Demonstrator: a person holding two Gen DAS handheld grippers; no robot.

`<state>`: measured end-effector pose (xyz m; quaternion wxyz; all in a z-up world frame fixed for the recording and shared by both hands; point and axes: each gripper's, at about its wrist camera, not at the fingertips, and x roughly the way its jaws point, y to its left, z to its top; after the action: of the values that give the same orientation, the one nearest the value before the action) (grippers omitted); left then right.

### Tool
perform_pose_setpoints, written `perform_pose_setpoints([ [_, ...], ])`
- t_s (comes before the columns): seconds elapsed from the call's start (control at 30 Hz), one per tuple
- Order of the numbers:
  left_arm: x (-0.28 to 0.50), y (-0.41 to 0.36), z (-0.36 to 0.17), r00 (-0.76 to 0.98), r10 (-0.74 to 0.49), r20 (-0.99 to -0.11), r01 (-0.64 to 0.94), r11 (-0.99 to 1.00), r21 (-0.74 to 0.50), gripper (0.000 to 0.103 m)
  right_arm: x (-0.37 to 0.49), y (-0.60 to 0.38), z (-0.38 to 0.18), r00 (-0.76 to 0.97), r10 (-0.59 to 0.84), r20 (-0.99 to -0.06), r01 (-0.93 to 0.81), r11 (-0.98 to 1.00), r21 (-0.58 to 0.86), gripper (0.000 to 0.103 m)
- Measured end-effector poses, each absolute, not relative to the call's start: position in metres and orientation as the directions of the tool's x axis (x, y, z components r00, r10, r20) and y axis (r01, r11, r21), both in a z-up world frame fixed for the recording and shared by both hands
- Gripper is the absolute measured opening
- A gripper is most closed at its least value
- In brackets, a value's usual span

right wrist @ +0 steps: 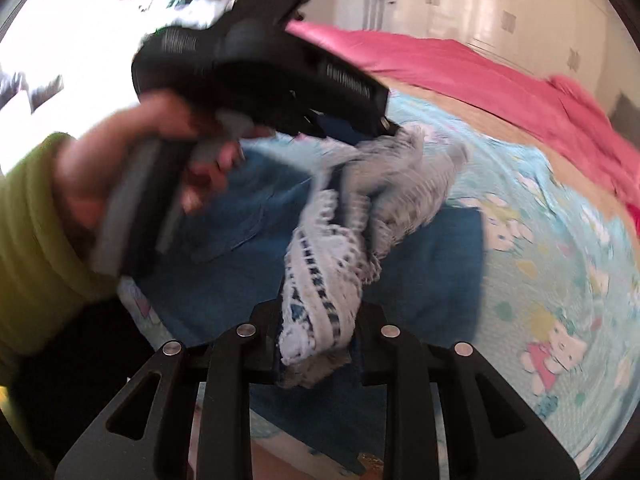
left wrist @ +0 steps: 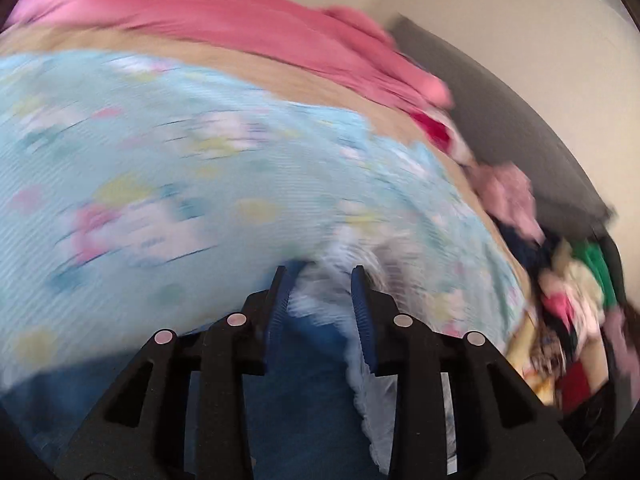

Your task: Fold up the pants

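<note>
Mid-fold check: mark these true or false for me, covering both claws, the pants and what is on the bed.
1. The right claw is clamped on the white lace trim of the pants. True.
2. The pants are red. False: they are blue denim.
3. The left claw has lace-edged fabric between its fingers. True.
4. The bedsheet is plain white. False: it is light blue with cartoon prints.
5. A pink blanket lies on the bed beyond the sheet. True.

A home bedroom, a cartoon-print bedsheet (right wrist: 560, 264) covering the bed, pink blanket (right wrist: 460, 68) lying beyond it, white closet doors (right wrist: 500, 12) standing behind.
</note>
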<state>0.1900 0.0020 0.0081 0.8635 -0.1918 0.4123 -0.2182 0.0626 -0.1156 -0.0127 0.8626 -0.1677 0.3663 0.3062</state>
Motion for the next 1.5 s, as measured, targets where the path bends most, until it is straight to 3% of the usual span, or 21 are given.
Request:
perform_pose_setpoints([
  [0.07, 0.183, 0.032, 0.005, 0.58, -0.548, -0.603, 0.152, 0.799, -0.581, 0.032, 0.052, -0.1, -0.022, 0.561, 0.38, -0.735, -0.666, 0.735, -0.128, 0.027],
  [0.13, 0.18, 0.053, 0.002, 0.582, -0.58, -0.57, 0.119, 0.754, -0.646, 0.042, 0.039, -0.091, -0.026, 0.591, 0.37, -0.717, -0.673, 0.716, -0.185, 0.041],
  [0.23, 0.182, 0.062, -0.003, 0.571, -0.598, -0.563, 0.104, 0.733, -0.672, 0.047, 0.024, -0.09, -0.027, 0.633, 0.362, -0.685, -0.667, 0.704, -0.244, 0.052],
  [0.33, 0.187, 0.055, -0.01, 0.535, -0.603, -0.592, 0.092, 0.737, -0.669, 0.061, 0.012, -0.1, -0.023, 0.638, 0.384, -0.667, -0.666, 0.71, -0.229, 0.064],
  [0.57, 0.194, 0.04, -0.025, 0.503, -0.575, -0.645, 0.092, 0.778, -0.622, 0.071, -0.012, -0.118, -0.018, 0.651, 0.408, -0.64, -0.656, 0.726, -0.204, 0.071],
  [0.63, 0.193, 0.034, -0.025, 0.502, -0.562, -0.657, 0.1, 0.792, -0.602, 0.07, -0.016, -0.119, -0.015, 0.656, 0.411, -0.633, -0.65, 0.734, -0.196, 0.071],
  [0.67, 0.193, 0.031, -0.025, 0.507, -0.553, -0.661, 0.107, 0.801, -0.589, 0.058, -0.018, -0.119, -0.011, 0.653, 0.429, -0.624, -0.655, 0.733, -0.182, 0.071],
  [0.7, 0.192, 0.029, -0.026, 0.505, -0.556, -0.661, 0.114, 0.801, -0.587, 0.037, -0.019, -0.12, -0.01, 0.652, 0.436, -0.62, -0.656, 0.735, -0.172, 0.072],
  [0.77, 0.192, 0.027, -0.029, 0.499, -0.561, -0.661, 0.119, 0.8, -0.589, 0.024, -0.02, -0.122, -0.006, 0.657, 0.429, -0.62, -0.643, 0.748, -0.165, 0.073],
  [0.97, 0.189, 0.033, -0.029, 0.505, -0.57, -0.649, 0.118, 0.79, -0.602, 0.018, -0.014, -0.121, -0.005, 0.663, 0.437, -0.608, -0.631, 0.763, -0.14, 0.073],
  [1.07, 0.189, 0.031, -0.029, 0.505, -0.565, -0.653, 0.12, 0.795, -0.595, 0.018, -0.007, -0.109, -0.013, 0.644, 0.424, -0.636, -0.651, 0.741, -0.165, 0.066],
  [1.1, 0.189, 0.031, -0.029, 0.506, -0.565, -0.652, 0.121, 0.795, -0.594, 0.018, -0.004, -0.105, -0.015, 0.635, 0.424, -0.646, -0.659, 0.734, -0.167, 0.063],
  [1.17, 0.188, 0.031, -0.028, 0.509, -0.561, -0.653, 0.125, 0.798, -0.59, 0.016, 0.003, -0.099, -0.019, 0.589, 0.451, -0.671, -0.691, 0.712, -0.128, 0.043],
  [1.2, 0.188, 0.03, -0.027, 0.511, -0.564, -0.649, 0.13, 0.797, -0.59, 0.013, 0.005, -0.095, -0.022, 0.553, 0.468, -0.69, -0.715, 0.692, -0.104, 0.016],
  [1.23, 0.187, 0.03, -0.025, 0.517, -0.562, -0.646, 0.134, 0.798, -0.588, 0.013, 0.006, -0.091, -0.024, 0.524, 0.481, -0.703, -0.733, 0.674, -0.086, 0.008],
  [1.37, 0.189, 0.027, -0.028, 0.526, -0.539, -0.658, 0.133, 0.816, -0.563, 0.013, 0.005, -0.082, -0.032, 0.506, 0.473, -0.721, -0.755, 0.647, -0.105, 0.012],
  [1.5, 0.186, 0.032, -0.028, 0.54, -0.551, -0.636, 0.129, 0.801, -0.584, 0.014, 0.009, -0.102, -0.021, 0.46, 0.535, -0.709, -0.752, 0.659, 0.009, 0.035],
])
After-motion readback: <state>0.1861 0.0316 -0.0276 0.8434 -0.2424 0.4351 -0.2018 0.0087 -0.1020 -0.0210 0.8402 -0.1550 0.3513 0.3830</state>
